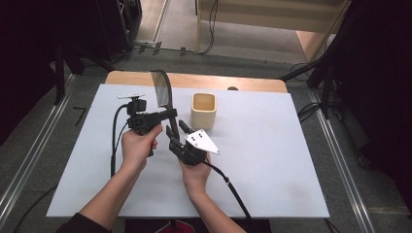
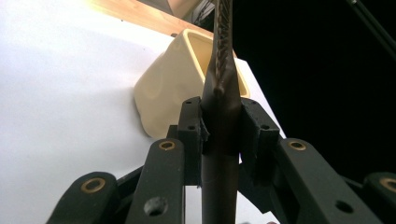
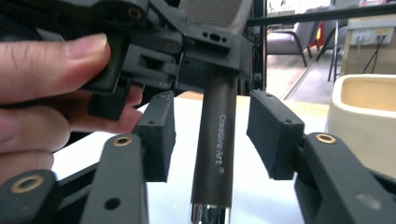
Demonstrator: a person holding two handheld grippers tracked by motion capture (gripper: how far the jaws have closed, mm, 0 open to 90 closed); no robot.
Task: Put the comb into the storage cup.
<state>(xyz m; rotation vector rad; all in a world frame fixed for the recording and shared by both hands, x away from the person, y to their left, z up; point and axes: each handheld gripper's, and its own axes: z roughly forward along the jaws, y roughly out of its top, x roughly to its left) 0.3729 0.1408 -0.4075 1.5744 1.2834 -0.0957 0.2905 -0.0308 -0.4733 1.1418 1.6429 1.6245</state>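
your left gripper is clamped on a dark comb, its jaws pressed tight on both sides of the handle just below where the teeth begin. in the left gripper view the comb stands upright between the pads, edge-on, with its toothed part rising out of the top of the frame. from above it stands over the white table, teeth pointing away from you, just left of the cream cup.

your right gripper sits right below the left one, jaws wide apart and touching nothing. in the right gripper view the handle runs down the gap between your two open pads, with clear space on either side. white lettering along the handle reads "creative art" followed by a small registered mark. a shiny metal band shows at the handle's bottom end.

your left hand wraps its gripper's body at the left of that view. the cup stands at the right, empty as far as its rim shows. its opening is squarish with rounded corners, and it stands apart from both grippers.
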